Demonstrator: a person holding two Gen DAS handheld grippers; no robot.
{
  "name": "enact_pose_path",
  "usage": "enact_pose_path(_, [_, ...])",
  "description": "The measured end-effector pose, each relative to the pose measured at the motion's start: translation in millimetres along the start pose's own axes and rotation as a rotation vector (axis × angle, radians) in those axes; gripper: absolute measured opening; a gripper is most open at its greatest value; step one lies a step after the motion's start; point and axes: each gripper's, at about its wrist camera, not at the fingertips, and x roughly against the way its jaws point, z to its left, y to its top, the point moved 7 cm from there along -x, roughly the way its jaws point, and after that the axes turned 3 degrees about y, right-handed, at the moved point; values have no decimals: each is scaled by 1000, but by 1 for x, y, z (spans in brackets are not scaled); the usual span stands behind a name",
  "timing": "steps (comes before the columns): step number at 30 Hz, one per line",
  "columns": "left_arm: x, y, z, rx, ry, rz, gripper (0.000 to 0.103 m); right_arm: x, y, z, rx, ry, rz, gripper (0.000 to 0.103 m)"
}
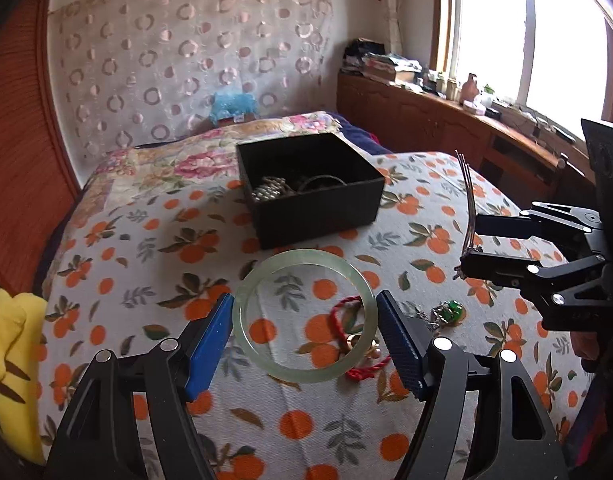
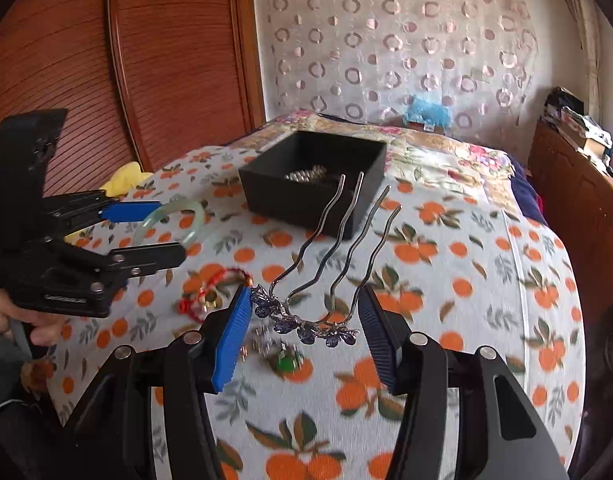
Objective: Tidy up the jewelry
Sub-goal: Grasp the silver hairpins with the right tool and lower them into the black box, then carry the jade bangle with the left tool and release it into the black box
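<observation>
Left wrist view shows the left gripper (image 1: 304, 338) holding a pale green jade bangle (image 1: 303, 315) across its width, one blue pad (image 1: 210, 350) pressed on the ring's left edge and the dark pad on its right edge, the bangle lifted above the orange-print bedspread (image 1: 386, 432). A red cord bracelet (image 1: 352, 340) lies on the cloth under the ring, with a green-stone ring (image 1: 450, 312) just beside it. Beyond the bangle sits the open black box (image 1: 310, 188), with silver beads inside. Right wrist view shows the right gripper (image 2: 306, 320) pinching a silver hair comb (image 2: 326, 264) by its purple-flowered top bar, which spans from finger to finger, while the four wavy prongs point forward toward the box.
</observation>
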Motion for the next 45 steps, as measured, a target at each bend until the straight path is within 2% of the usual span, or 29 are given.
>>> enact_pose_path(12, [23, 11, 43, 71, 45, -64, 69, -29, 58, -2, 36, -37, -24, 57])
enact_pose_path(18, [27, 17, 53, 79, 59, -83, 69, -46, 91, -11, 48, -62, -37, 57])
enact_pose_path(23, [22, 26, 57, 77, 57, -87, 69, -70, 106, -26, 29, -82, -26, 57])
enact_pose_path(29, [16, 47, 60, 55, 75, -98, 69, -100, 107, -34, 31, -94, 17, 57])
enact_pose_path(37, [8, 57, 60, 43, 89, -96, 69, -114, 99, -29, 51, -64, 73, 58])
enact_pose_path(41, [3, 60, 56, 38, 82, -90, 69, -107, 100, -32, 32, -54, 50, 68])
enact_pose_path(45, [-2, 67, 53, 28, 85, -87, 69, -96, 99, -39, 10, -52, 26, 68])
